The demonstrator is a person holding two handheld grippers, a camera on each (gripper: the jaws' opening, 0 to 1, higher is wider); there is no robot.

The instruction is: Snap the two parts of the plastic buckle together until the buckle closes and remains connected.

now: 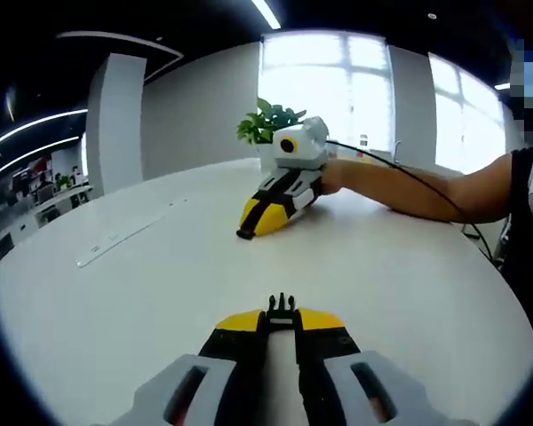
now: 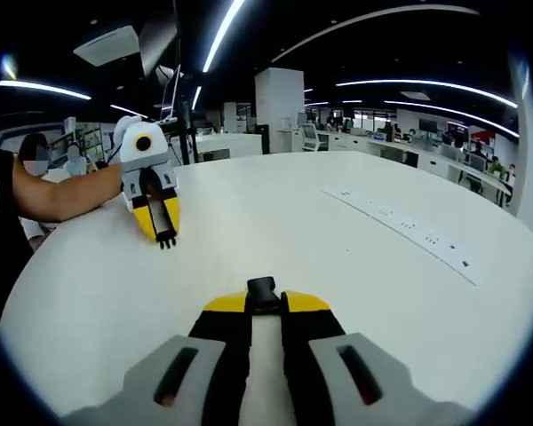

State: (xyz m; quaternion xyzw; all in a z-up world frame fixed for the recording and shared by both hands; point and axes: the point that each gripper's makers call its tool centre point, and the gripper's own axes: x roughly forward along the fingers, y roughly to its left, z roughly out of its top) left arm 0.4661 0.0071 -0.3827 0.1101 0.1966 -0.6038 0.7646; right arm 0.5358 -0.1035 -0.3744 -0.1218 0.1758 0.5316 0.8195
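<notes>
The pronged black buckle half point(image 1: 282, 311) and the black socket half point(image 2: 262, 291) are held well apart, unjoined.

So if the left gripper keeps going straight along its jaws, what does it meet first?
Probably the right gripper, holding the black socket half across the white round table; bare tabletop lies between, though alignment is uncertain.

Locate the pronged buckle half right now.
The pronged buckle half is clamped at the left gripper tips, low centre in the left gripper view, over the white table.
</notes>
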